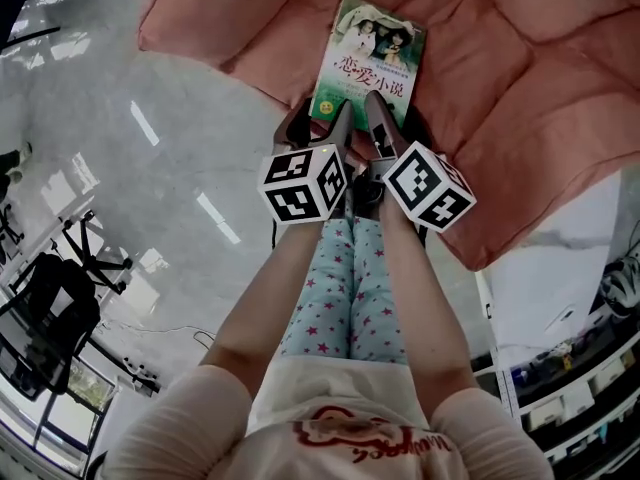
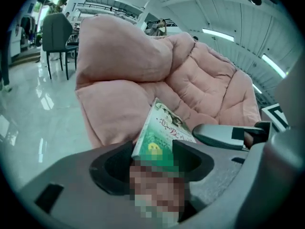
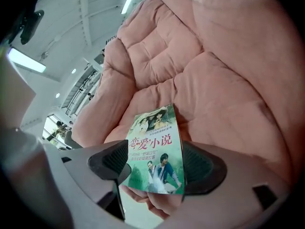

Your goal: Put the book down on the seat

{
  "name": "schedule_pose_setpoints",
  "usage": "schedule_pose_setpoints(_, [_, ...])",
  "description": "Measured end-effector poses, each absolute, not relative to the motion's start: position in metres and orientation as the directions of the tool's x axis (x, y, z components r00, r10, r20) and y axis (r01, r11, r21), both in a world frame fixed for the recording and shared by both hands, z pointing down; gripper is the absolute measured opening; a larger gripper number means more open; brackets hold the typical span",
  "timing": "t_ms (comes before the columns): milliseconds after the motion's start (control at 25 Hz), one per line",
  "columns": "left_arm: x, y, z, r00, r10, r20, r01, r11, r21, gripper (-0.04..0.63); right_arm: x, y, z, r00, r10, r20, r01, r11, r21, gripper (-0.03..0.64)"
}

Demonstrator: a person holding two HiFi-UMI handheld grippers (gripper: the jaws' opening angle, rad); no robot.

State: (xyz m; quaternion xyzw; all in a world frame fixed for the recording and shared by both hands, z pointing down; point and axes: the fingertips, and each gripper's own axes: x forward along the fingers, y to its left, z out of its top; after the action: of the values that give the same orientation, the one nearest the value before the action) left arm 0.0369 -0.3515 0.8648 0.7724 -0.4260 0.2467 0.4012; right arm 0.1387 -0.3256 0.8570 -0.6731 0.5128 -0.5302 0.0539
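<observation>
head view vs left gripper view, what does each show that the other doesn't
Only the head view: the person's star-print trousers and forearms. Only the left gripper view: a grey chair and ceiling lights. Both: the book, the pink seat and the left gripper, jaws apart.

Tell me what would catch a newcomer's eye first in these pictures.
The bright green book lies on the pink cushioned seat, at the top middle of the head view. Just below it, the left gripper and right gripper stand side by side, jaws open, with the book's near edge between them. Their black-and-white marker cubes stand out over the person's star-patterned trousers.
</observation>
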Motion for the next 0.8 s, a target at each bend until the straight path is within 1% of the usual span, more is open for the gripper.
schedule_pose_setpoints(120, [0.015,-0.349,0.86,0.48,-0.485,0.731,-0.877,-0.289,0.384,0.244,0.134,-0.326,0.843,-0.094,-0.76,0.643,-0.671,-0.429,-0.605,0.331])
schedule_pose_setpoints(240, [0.001,-0.342,0.845,0.476,-0.496,0.727,-0.88,-0.256,0.401,0.244,0.134,-0.322,0.821,-0.098,-0.773,0.627,-0.73,-0.373,-0.573,0.331])
schedule_pose_setpoints(320, [0.007,-0.341,0.82,0.54,-0.501,0.676,-0.839,-0.266,0.474,0.242,0.134,-0.321,0.798,-0.111,-0.793,0.599,-0.761,-0.32,-0.565,0.33])
schedule_pose_setpoints(400, [0.021,-0.345,0.784,0.626,-0.512,0.588,-0.772,-0.302,0.559,0.242,0.131,-0.326,0.768,-0.136,-0.821,0.555,-0.801,-0.239,-0.549,0.33])
schedule_pose_setpoints(480, [0.036,-0.345,0.743,0.69,-0.515,0.508,-0.711,-0.354,0.608,0.239,0.128,-0.329,0.734,-0.164,-0.846,0.508,-0.836,-0.155,-0.526,0.323])
schedule_pose_setpoints(520, [0.043,-0.341,0.723,0.721,-0.507,0.472,-0.679,-0.381,0.628,0.234,0.127,-0.328,0.715,-0.172,-0.854,0.49,-0.846,-0.127,-0.518,0.297])
schedule_pose_setpoints(560, [0.049,-0.335,0.702,0.751,-0.493,0.439,-0.645,-0.405,0.649,0.228,0.126,-0.327,0.696,-0.174,-0.863,0.474,-0.851,-0.11,-0.513,0.244])
schedule_pose_setpoints(600, [0.054,-0.329,0.683,0.778,-0.477,0.41,-0.611,-0.424,0.668,0.225,0.126,-0.325,0.676,-0.174,-0.873,0.456,-0.854,-0.097,-0.511,0.163])
schedule_pose_setpoints(640, [0.058,-0.325,0.664,0.798,-0.464,0.385,-0.584,-0.441,0.682,0.225,0.125,-0.326,0.654,-0.178,-0.883,0.433,-0.857,-0.077,-0.509,0.114])
schedule_pose_setpoints(760, [0.066,-0.316,0.606,0.829,-0.454,0.327,-0.541,-0.499,0.678,0.2,0.122,-0.327,0.586,-0.224,-0.91,0.35,-0.872,0.027,-0.488,0.099])
schedule_pose_setpoints(800, [0.066,-0.309,0.587,0.831,-0.457,0.316,-0.537,-0.517,0.667,0.174,0.119,-0.323,0.565,-0.242,-0.912,0.331,-0.879,0.062,-0.473,0.084])
